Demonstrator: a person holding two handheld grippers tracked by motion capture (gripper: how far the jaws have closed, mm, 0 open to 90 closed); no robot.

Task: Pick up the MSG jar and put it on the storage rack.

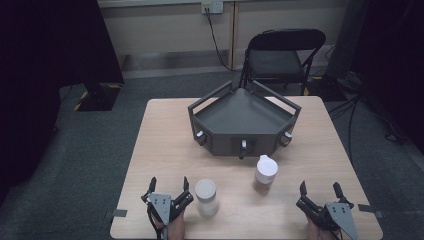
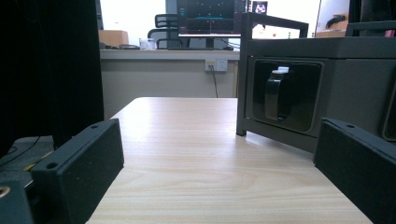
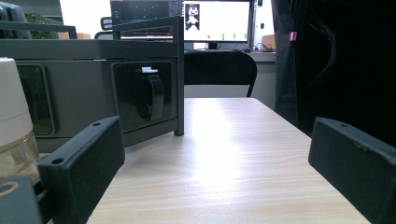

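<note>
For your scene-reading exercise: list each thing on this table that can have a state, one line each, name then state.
Left gripper: jaws open, nothing between them.
Right gripper: jaws open, nothing between them.
Round-lidded jar: upright, lid on, untouched.
Spout-capped bottle: upright, cap on, untouched.
Grey tray unit: top tray bare, front drawers shut.
Folding chair: unfolded, unoccupied.

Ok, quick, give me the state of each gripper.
Left gripper: open, holding nothing.
Right gripper: open, holding nothing.
</note>
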